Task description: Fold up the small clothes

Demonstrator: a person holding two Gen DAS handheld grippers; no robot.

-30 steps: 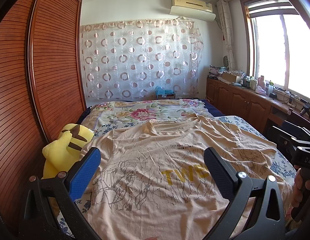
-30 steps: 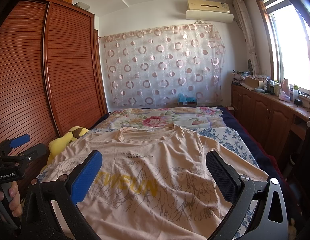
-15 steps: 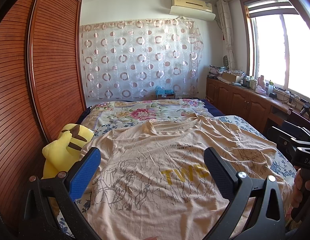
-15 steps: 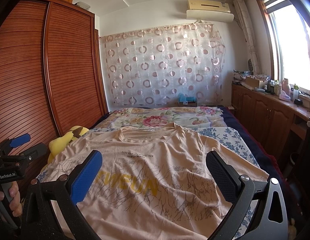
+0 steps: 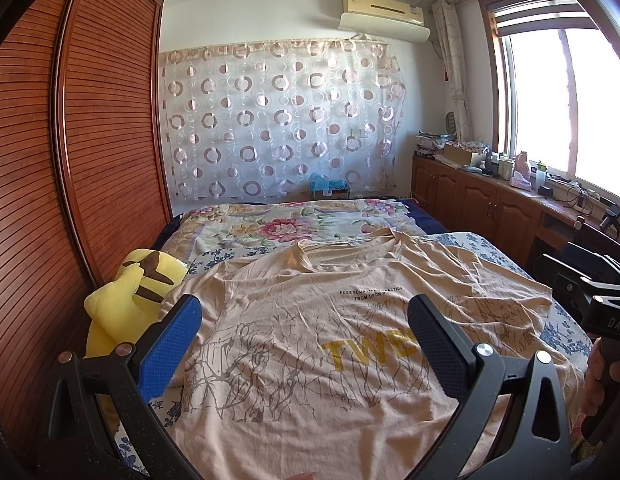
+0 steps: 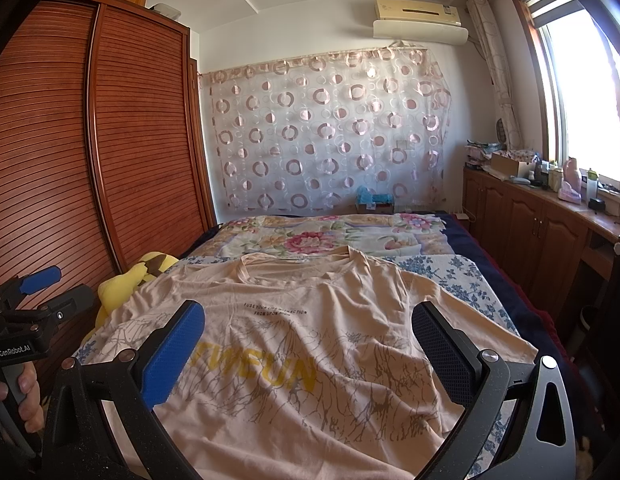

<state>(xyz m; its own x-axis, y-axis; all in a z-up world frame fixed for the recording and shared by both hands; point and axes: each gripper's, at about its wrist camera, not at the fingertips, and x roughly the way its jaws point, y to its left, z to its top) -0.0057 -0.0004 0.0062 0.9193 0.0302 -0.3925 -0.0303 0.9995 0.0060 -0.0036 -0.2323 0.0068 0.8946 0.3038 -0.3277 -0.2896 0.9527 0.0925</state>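
Note:
A beige T-shirt (image 5: 310, 320) with yellow letters and a grey tree print lies spread flat, front up, on the bed, collar at the far end. It also shows in the right wrist view (image 6: 310, 320). My left gripper (image 5: 303, 322) is open and empty, held above the shirt's lower left part. My right gripper (image 6: 310, 330) is open and empty, held above the shirt's lower right part. The left gripper's body shows at the left edge of the right wrist view (image 6: 25, 320); the right one shows at the right edge of the left wrist view (image 5: 602, 300).
A yellow plush toy (image 5: 129, 292) lies at the bed's left edge beside a wooden wardrobe (image 5: 69, 160). A floral quilt (image 5: 285, 228) covers the far end of the bed. Wooden cabinets (image 6: 542, 224) with clutter run along the right wall under the window.

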